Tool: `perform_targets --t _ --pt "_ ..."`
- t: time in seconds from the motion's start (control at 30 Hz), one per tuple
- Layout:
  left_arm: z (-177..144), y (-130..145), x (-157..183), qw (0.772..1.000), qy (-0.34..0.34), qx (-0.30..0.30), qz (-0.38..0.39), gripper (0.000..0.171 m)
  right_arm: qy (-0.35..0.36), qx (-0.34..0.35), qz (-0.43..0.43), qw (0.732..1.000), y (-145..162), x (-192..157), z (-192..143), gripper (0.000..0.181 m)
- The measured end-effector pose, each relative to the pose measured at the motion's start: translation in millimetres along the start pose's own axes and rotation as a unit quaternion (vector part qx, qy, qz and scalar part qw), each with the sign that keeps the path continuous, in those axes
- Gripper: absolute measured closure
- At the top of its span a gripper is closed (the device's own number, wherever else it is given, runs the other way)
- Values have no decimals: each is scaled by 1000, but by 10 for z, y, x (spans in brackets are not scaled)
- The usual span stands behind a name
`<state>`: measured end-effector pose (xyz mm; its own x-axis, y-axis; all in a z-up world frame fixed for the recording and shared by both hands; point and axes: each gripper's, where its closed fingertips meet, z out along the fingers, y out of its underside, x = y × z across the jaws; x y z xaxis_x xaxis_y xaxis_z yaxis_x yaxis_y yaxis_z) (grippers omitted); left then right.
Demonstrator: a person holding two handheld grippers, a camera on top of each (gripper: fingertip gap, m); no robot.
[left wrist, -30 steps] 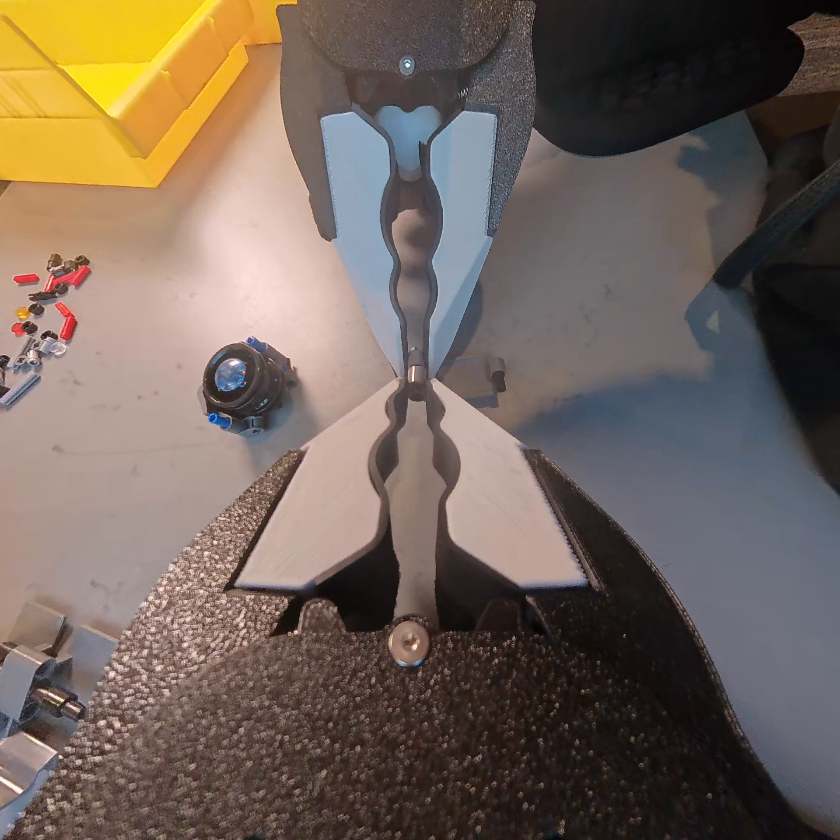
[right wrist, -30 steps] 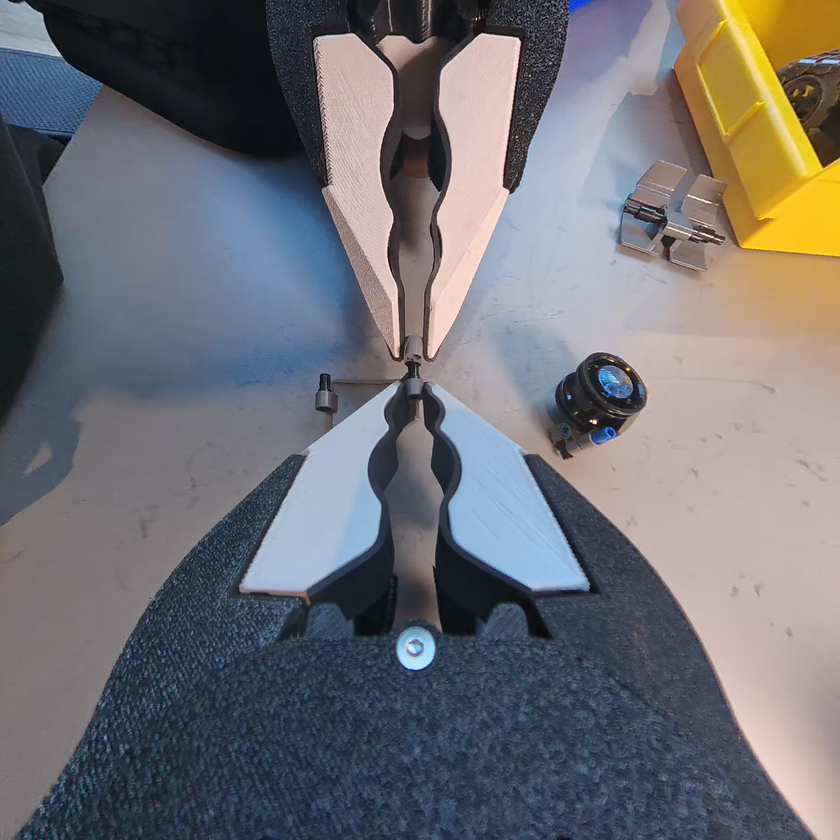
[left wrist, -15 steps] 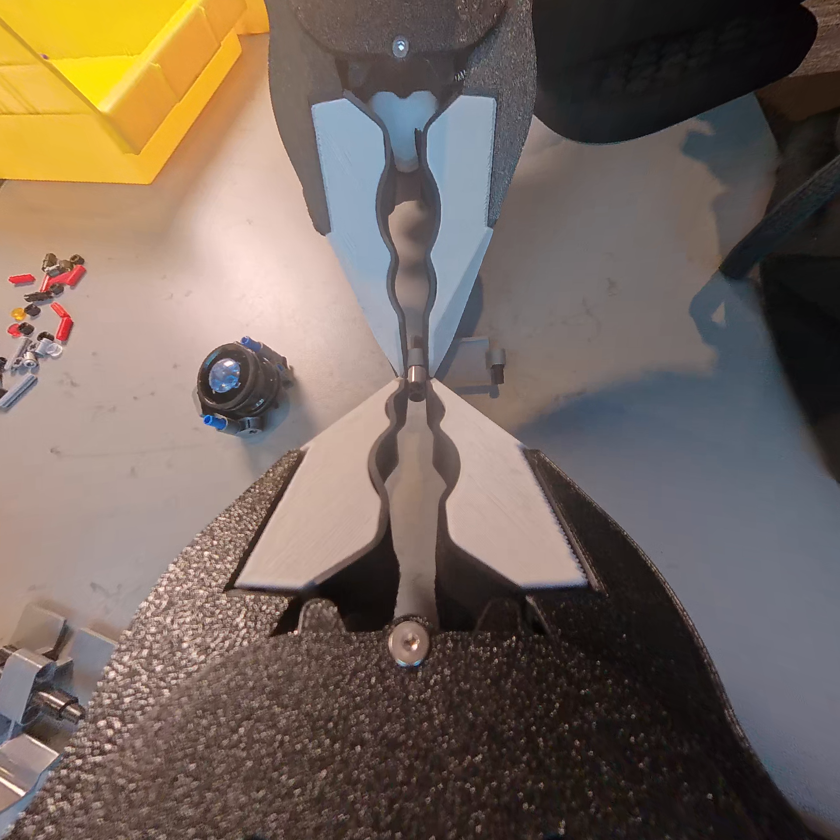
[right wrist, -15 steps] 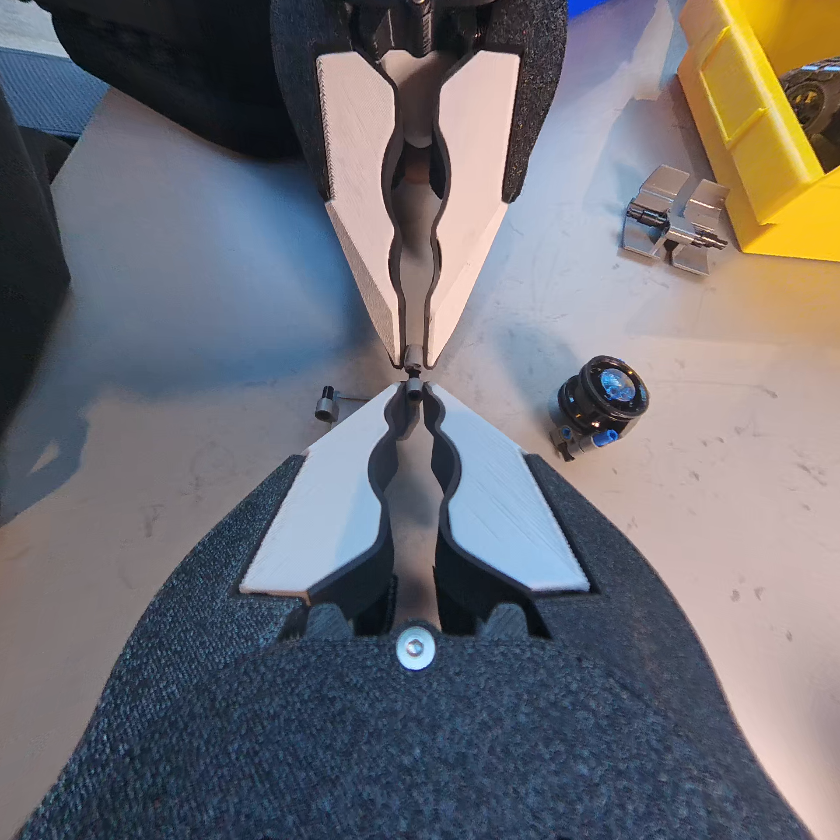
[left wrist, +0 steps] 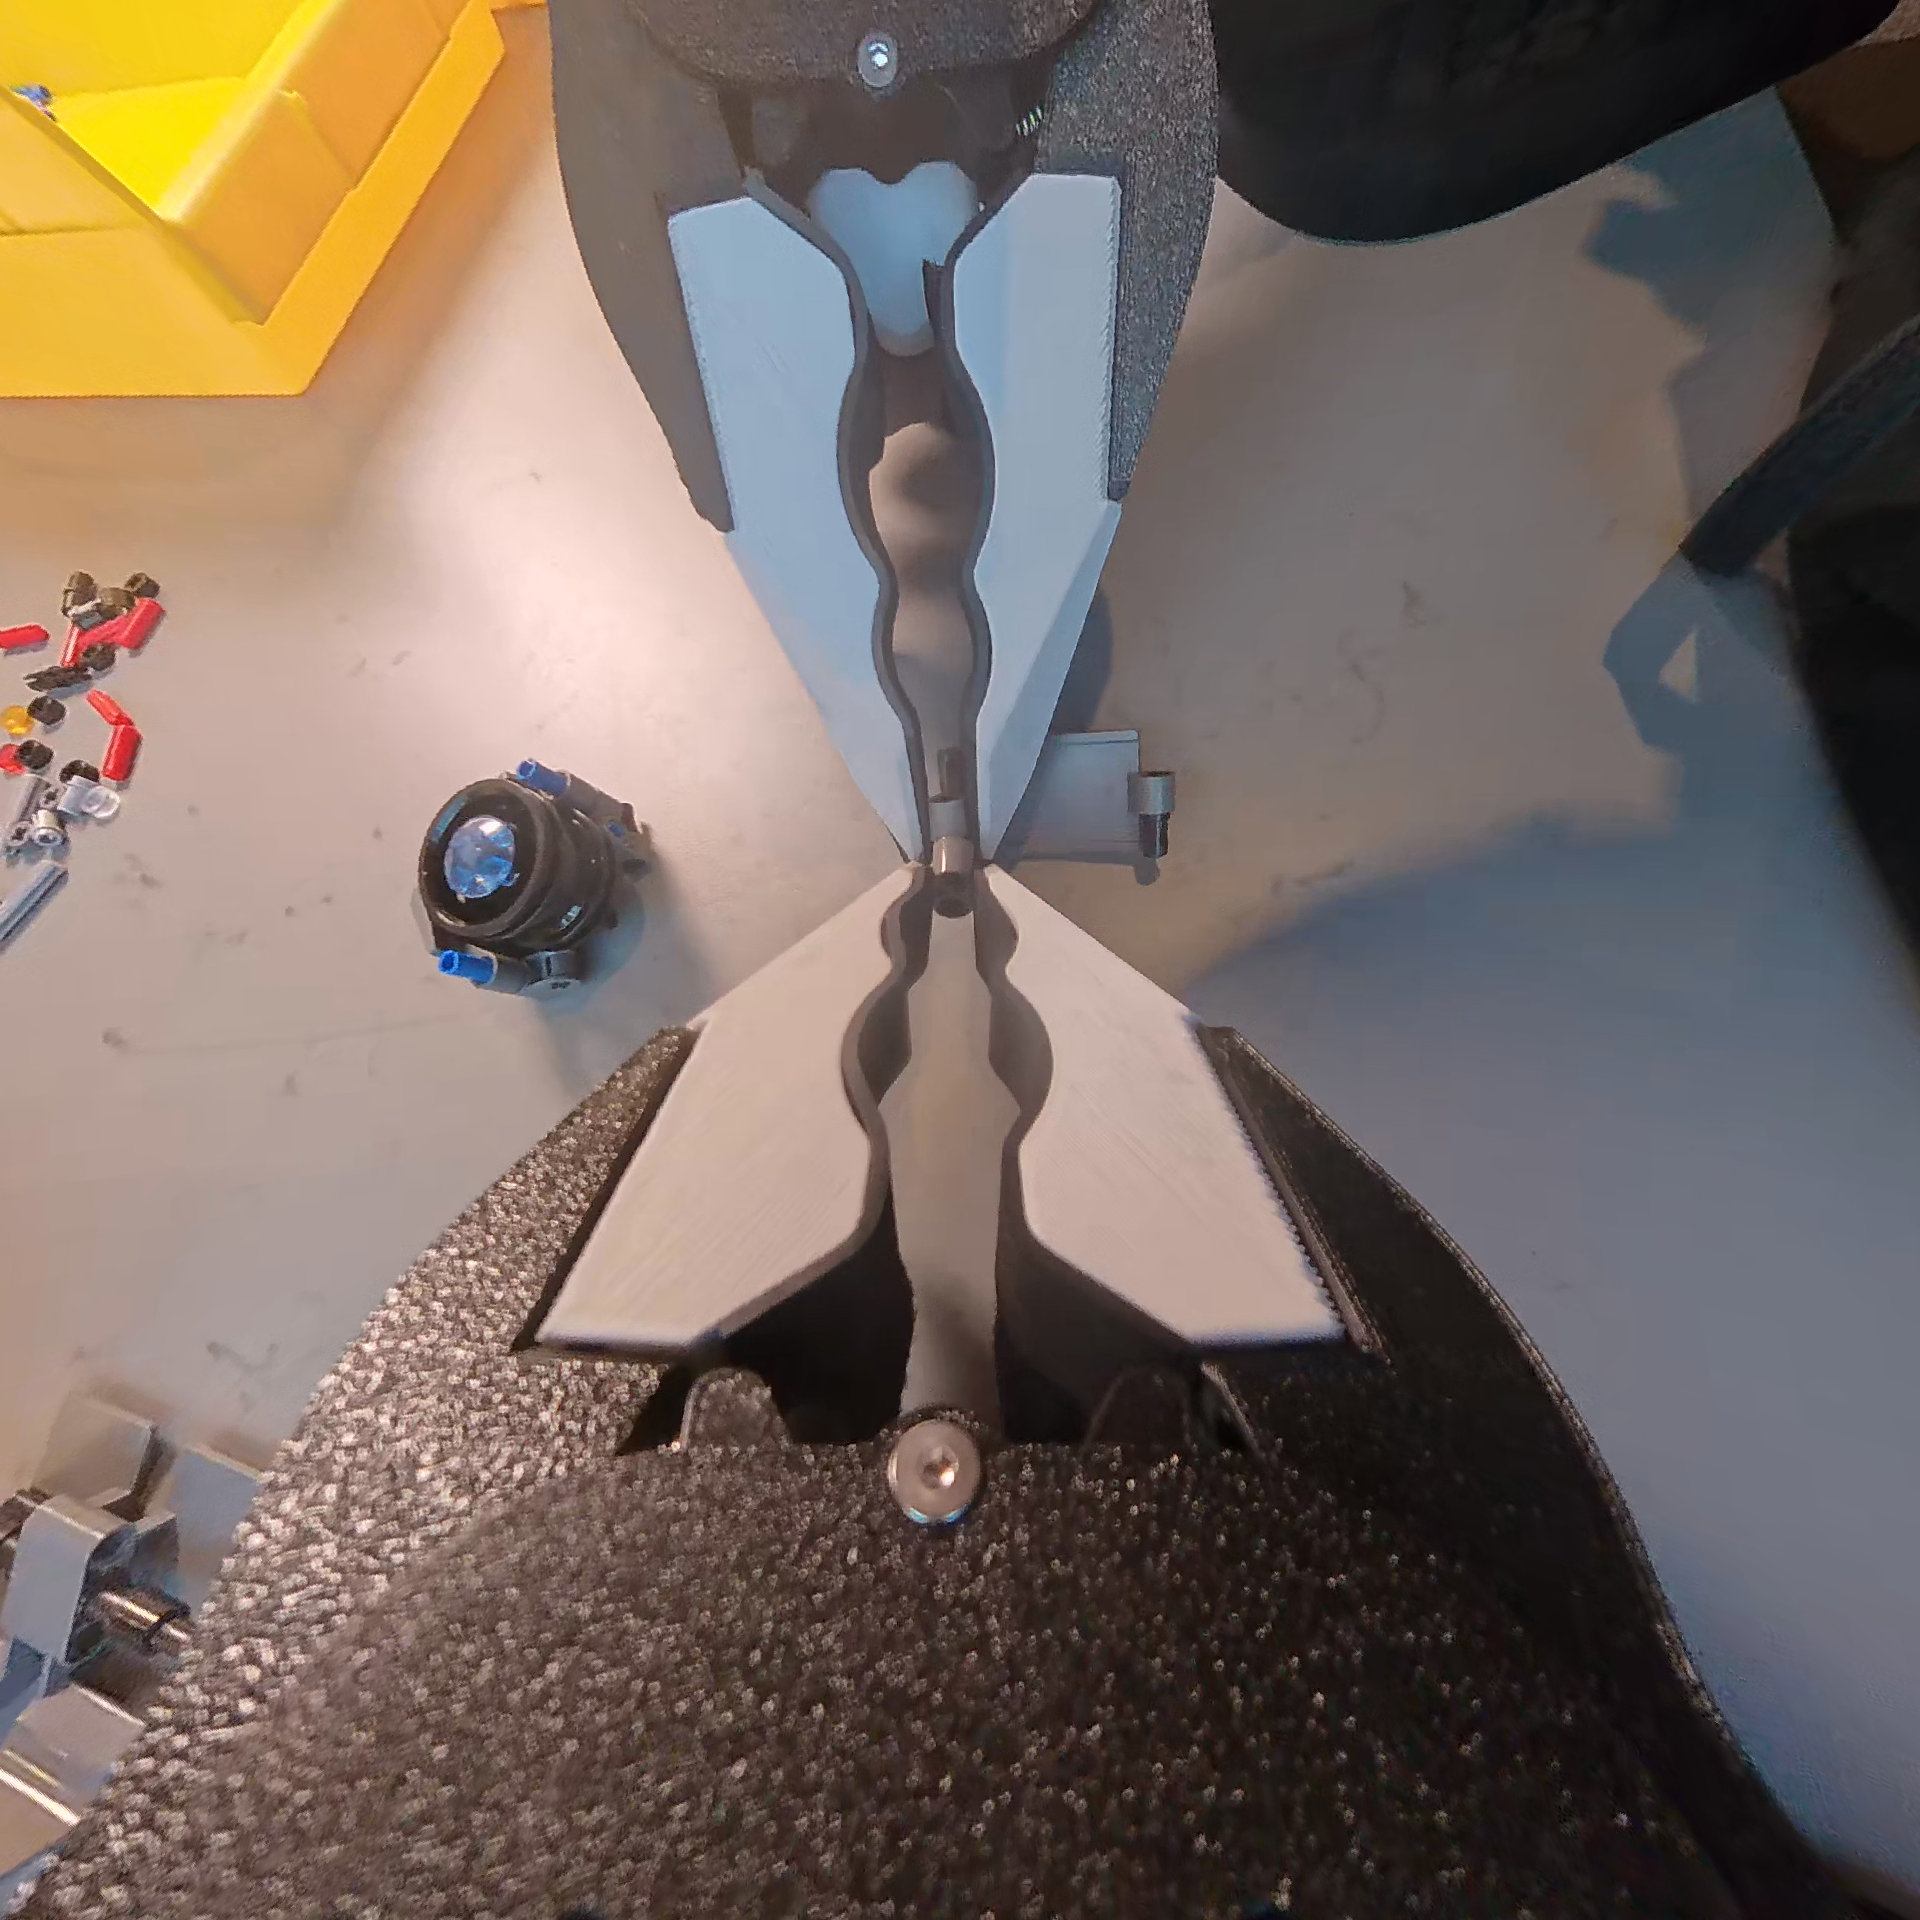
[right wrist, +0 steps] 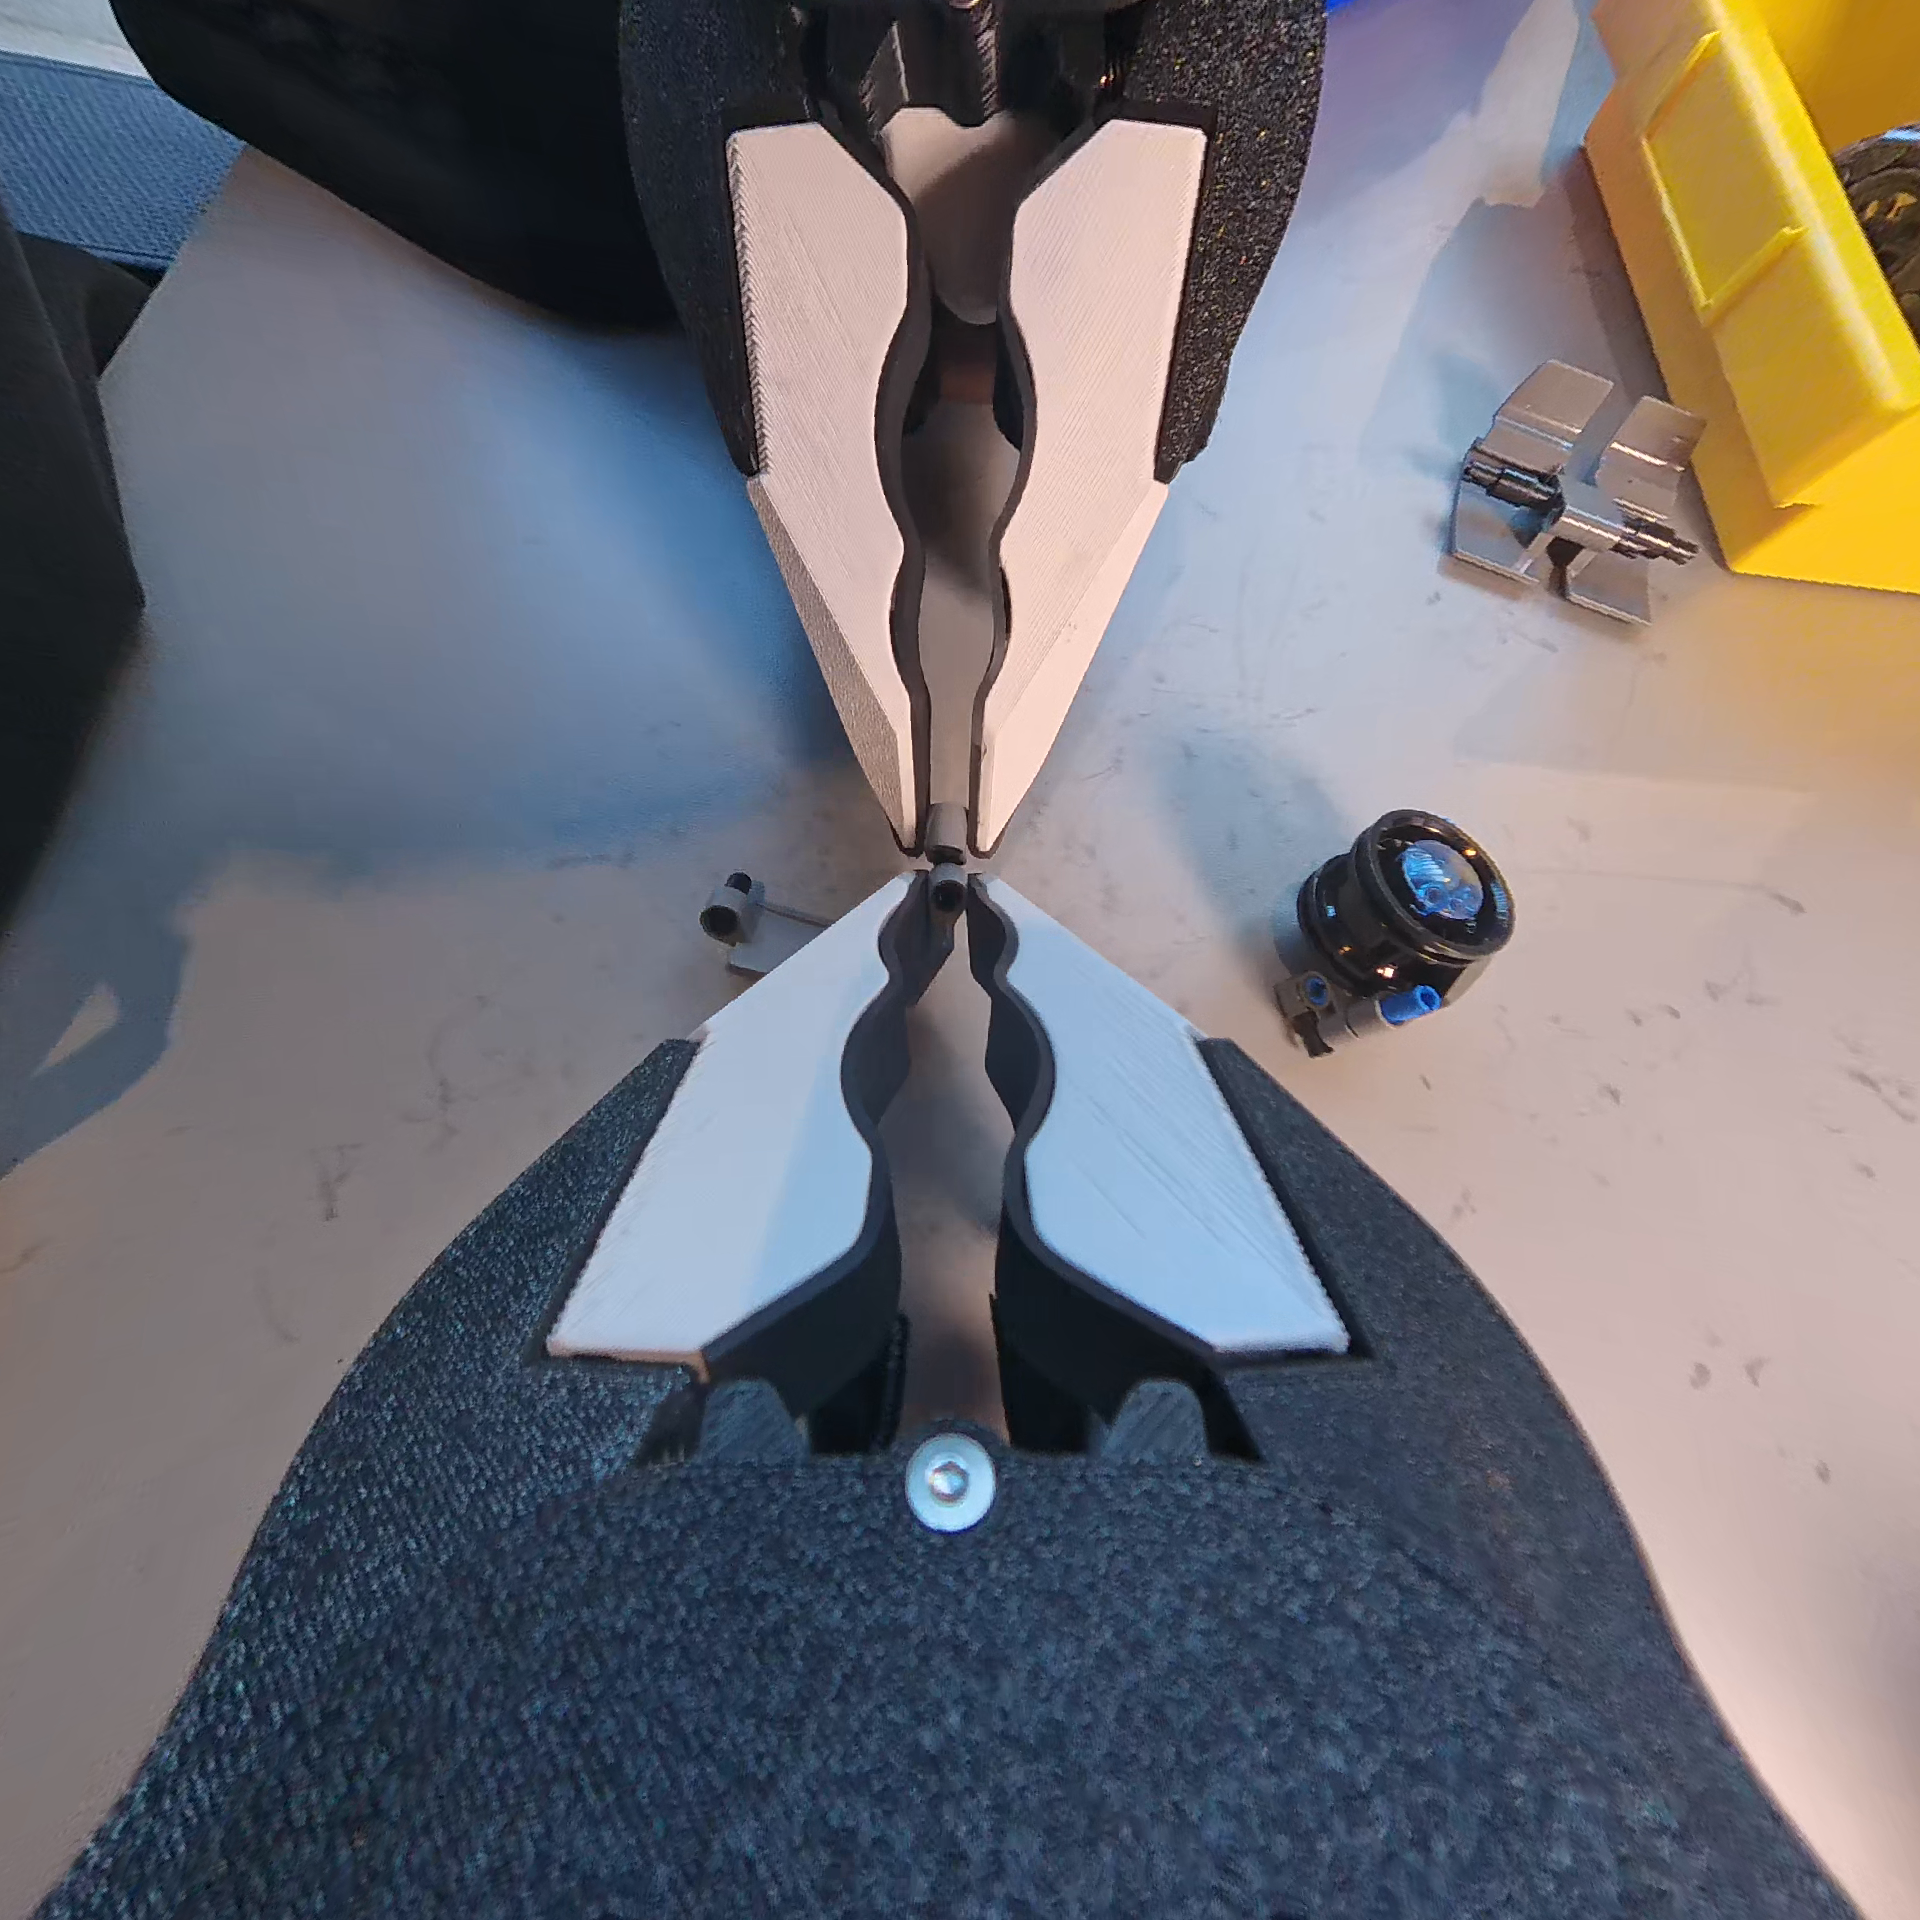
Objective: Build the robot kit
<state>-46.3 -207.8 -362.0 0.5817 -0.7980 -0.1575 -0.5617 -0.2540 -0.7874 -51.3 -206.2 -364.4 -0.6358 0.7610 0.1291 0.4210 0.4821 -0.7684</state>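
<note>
My left gripper [left wrist: 951, 883] and right gripper [right wrist: 943, 888] meet tip to tip just above the grey table. The left gripper is shut on a small grey sleeve [left wrist: 951, 860], which also shows in the right wrist view [right wrist: 945, 831]. The right gripper is shut on a small black pin [right wrist: 943, 896], seen between its tips in the left wrist view [left wrist: 948, 771]. The pin and the sleeve sit end to end in one line, touching. The right gripper [left wrist: 948, 821] fills the top of the left wrist view, and the left gripper [right wrist: 945, 847] the top of the right wrist view.
A flat grey piece with a small pin [left wrist: 1107, 800] [right wrist: 743, 920] lies under the tips. A black round assembly with a blue lens [left wrist: 509, 873] [right wrist: 1392, 925] lies nearby. Also present are a yellow bin [left wrist: 208, 208] [right wrist: 1766, 260], a grey bracket [left wrist: 73, 1579] [right wrist: 1569, 509] and loose small red and black parts [left wrist: 83, 686]. My left and right fingertips are right by each other. Left tips and right tips are each some 20 cm from the grey bracket [right wrist: 1569, 509]. It is also in sight in the left wrist view [left wrist: 89, 1546].
Both grippers stay shut and tip to tip. The pin and sleeve have closed up end to end. The pair has shifted slightly over the table, so more of the flat grey piece shows.
</note>
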Motion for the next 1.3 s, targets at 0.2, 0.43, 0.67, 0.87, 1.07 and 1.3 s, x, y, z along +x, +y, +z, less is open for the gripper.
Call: perform_targets --t 0.2,0.43,0.67,0.87,1.07,1.3 --pt "-3 -3 -1 1000 2 1 -5 165 0 6 3 1000 2 1 -2 175" --pt "-7 1 -3 1000 3 0 -10 165 1 7 6 1000 18 15 -5 175" --pt "-26 0 -18 1000 3 3 -18 165 -1 9 10 1000 23 17 -24 171" --pt "-79 -39 -39 999 8 21 -37 165 -5 27 32 999 -25 49 -122 165" --pt "-90 -53 -32 998 19 27 -51 165 -17 22 47 998 20 35 -171 165" --pt "-40 -37 36 998 30 12 -51 165 -29 8 27 999 29 14 -66 173"
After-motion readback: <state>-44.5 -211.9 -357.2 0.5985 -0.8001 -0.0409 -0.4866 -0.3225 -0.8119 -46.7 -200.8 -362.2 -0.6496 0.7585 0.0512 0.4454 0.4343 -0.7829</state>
